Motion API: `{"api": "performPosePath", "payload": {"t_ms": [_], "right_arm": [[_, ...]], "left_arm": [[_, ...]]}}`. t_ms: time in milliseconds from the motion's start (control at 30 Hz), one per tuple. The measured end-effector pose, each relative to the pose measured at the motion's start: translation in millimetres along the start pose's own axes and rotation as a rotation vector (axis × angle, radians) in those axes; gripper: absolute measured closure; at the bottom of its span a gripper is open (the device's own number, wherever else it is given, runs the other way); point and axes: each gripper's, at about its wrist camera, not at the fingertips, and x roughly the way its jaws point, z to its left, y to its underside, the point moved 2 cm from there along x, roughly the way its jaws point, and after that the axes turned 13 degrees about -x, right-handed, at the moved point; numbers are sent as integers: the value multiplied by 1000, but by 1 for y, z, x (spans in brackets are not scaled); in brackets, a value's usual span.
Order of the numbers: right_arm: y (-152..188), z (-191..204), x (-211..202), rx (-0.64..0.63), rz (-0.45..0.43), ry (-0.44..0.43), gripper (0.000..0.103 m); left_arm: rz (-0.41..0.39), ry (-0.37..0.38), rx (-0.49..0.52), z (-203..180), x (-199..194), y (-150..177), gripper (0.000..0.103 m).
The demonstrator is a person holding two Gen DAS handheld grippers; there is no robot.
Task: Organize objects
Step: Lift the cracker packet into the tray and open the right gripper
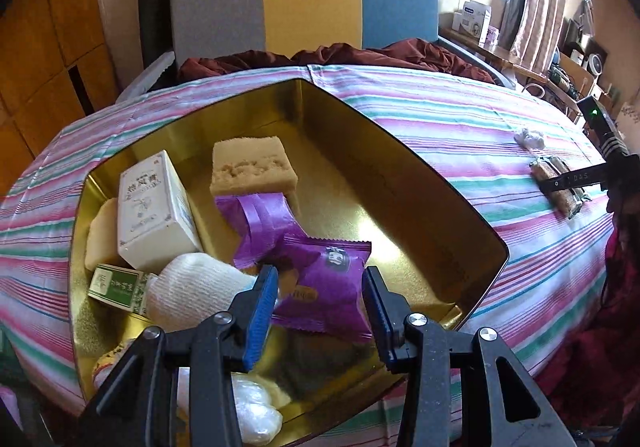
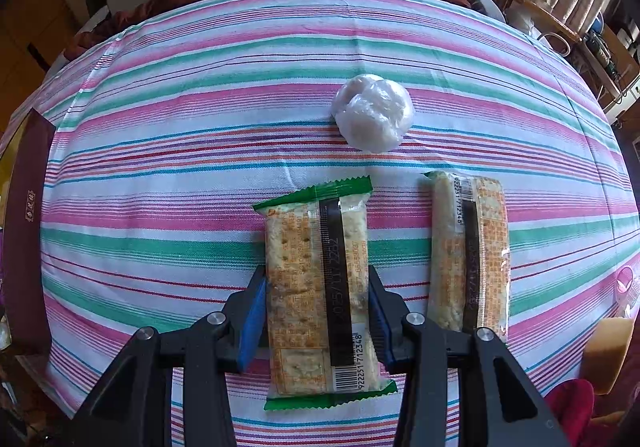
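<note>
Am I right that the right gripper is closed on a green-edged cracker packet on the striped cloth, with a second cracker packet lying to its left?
Not quite: the second cracker packet lies to the right of the held one, as the right wrist view shows. Otherwise yes: the right gripper is closed on the green-edged cracker packet on the striped cloth.

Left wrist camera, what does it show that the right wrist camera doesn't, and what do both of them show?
Only the left wrist view shows inside the gold tin: a purple snack packet between the left gripper pads, a white box, a sponge.

Only the right wrist view shows the right gripper closed on a green-edged cracker packet beside a second cracker packet.

Both show the striped cloth and the white plastic ball.
</note>
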Motion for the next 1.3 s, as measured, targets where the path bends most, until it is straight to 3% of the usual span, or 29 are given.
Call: {"api": "performPosePath", "payload": {"t_ms": [333,567,800,967,1100,1300], "right_arm": [[4,23,-10,-11,-5,35,60],[-6,66,-29,-34,-71,-63,60],[-32,137,-77,-150,-201,-196,60],[-47,208,-105,-295,-269,-295,60],[-54,258,-110,-398,-273,-350,60],[-71,312,-82,-483,-220,-346,60]], "left_arm": [[-100,-15,-39,12,-35,-9,52],[-142,-18,-78,26,-51,-11,48],[-153,-19,-134,43,-56,-7,47],[-176,-17,-208,65,-64,-8,39],[-190,-37,-254,83,-69,-7,39],[-192,-58,-301,102,-71,-3,39]]}}
